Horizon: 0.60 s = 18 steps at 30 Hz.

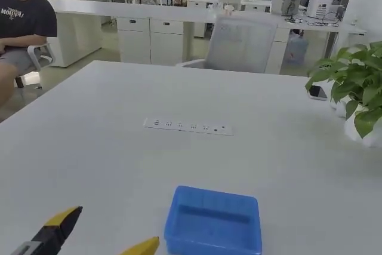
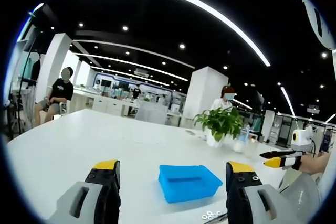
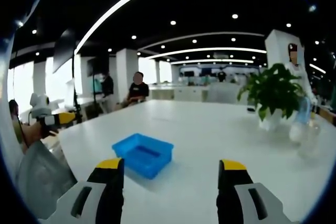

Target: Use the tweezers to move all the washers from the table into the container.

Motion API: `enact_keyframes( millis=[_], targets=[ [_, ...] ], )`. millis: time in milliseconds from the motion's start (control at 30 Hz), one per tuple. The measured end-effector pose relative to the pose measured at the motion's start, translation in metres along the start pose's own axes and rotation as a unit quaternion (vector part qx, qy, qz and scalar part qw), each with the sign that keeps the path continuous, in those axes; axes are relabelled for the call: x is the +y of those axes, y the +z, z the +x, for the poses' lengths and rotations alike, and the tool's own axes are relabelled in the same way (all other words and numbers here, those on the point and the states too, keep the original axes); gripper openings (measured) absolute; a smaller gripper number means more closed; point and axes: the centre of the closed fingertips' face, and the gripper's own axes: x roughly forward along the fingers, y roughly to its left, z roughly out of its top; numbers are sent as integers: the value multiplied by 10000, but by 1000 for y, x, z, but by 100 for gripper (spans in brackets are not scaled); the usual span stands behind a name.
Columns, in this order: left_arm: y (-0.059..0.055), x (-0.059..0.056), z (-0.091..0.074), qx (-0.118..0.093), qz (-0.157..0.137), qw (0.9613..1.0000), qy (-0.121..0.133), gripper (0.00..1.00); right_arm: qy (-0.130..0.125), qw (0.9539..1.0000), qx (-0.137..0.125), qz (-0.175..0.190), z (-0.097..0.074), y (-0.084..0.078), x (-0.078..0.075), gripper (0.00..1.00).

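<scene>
An empty blue container [image 1: 213, 219] sits on the white table [image 1: 119, 159] near its front edge. My left gripper [image 1: 104, 232] is open at the lower left of the head view, left of the container, with nothing between its yellow-tipped jaws. From the left gripper [image 2: 174, 167], the container [image 2: 188, 182] lies just ahead. Several small washers [image 2: 210, 215] lie close in front of it, beside a thin dark tip that may be the tweezers. My right gripper [image 3: 170, 164] is open and holds nothing, with the container [image 3: 143, 154] ahead to its left.
A power strip [image 1: 188, 126] lies flat mid-table. A potted plant [image 1: 355, 88] and a phone [image 1: 317, 92] are at the right edge. An office chair [image 1: 242, 43] stands behind the far edge, and a person [image 1: 21, 22] sits at the far left.
</scene>
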Motion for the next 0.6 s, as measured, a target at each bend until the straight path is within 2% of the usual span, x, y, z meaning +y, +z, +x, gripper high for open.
enact_keyframes(
  millis=[300, 433, 500, 600],
  targets=[
    [-2, 2, 0, 41, 10, 10000, -5, 84, 6, 10000, 30, -26, 1, 2, 4, 71],
    [1, 5, -1, -16, 15, 10000, 68, 83, 0, 10000, 32, -32, 1, 3, 6, 71],
    [7, 6, -4, -180, 34, 9998, 111, 83, 1, 10000, 36, -23, 1, 4, 7, 71],
    [5, 7, -4, -125, -16, 9998, 133, 83, 16, 10000, 39, 28, 1, 4, 7, 71]
  ],
)
